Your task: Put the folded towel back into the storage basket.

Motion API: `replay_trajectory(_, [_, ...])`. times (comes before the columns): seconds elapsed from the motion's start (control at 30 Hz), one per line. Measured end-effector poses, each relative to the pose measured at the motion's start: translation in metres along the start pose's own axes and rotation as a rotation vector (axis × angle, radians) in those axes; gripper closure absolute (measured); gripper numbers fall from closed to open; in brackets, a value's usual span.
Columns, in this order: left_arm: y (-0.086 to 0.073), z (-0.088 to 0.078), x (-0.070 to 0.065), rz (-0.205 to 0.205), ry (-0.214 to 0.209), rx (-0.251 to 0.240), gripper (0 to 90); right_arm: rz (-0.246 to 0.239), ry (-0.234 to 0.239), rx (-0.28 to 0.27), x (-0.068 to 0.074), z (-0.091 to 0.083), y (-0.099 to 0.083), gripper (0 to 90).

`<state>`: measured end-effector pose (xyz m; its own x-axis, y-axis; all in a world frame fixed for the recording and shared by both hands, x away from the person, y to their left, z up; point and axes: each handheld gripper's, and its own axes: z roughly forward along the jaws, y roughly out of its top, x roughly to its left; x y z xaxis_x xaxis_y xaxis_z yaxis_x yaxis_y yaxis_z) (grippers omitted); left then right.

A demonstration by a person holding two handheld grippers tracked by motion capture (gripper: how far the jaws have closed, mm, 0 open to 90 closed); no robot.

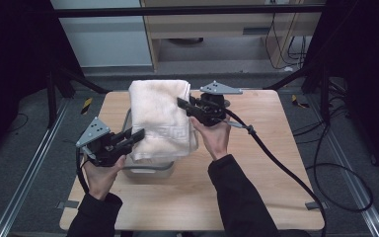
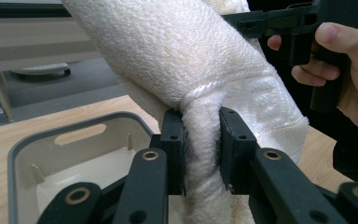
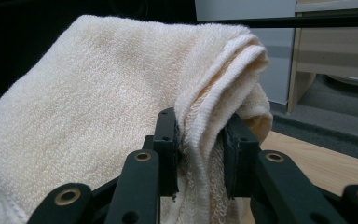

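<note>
You have a light wooden bench standing on grey floor. A grey plastic tub with a slotted handle sits on it, toward your left. Beyond the far edge you see a wooden cabinet, and black cables loop across the floor at right.

The folded towel fills the gap between the fingers of the left gripper and the gap between the fingers of the right gripper, so nothing more can pass between them. Right under the towel and below both sets of fingers sits the grey tub, and its walls block the way straight down. Out to the right of the right fingers the counter is bare wood, with room for a hand to pass.
</note>
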<state>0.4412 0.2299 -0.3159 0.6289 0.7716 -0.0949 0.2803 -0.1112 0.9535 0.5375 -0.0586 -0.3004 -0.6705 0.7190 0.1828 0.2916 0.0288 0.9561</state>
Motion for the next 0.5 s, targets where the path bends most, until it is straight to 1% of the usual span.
replay_trajectory(0.2, [-0.003,-0.003,0.009,-0.008,0.013,0.007,73.2,0.007,0.010,0.010,0.003,0.012,-0.002,70.7])
replay_trajectory(0.3, [-0.004,-0.003,0.014,-0.014,0.016,0.012,73.1,0.022,0.020,0.016,0.002,0.018,-0.004,70.7])
replay_trajectory(0.5, [-0.009,-0.003,0.023,-0.027,0.022,0.020,73.2,0.019,0.017,0.029,0.004,0.029,-0.008,70.7])
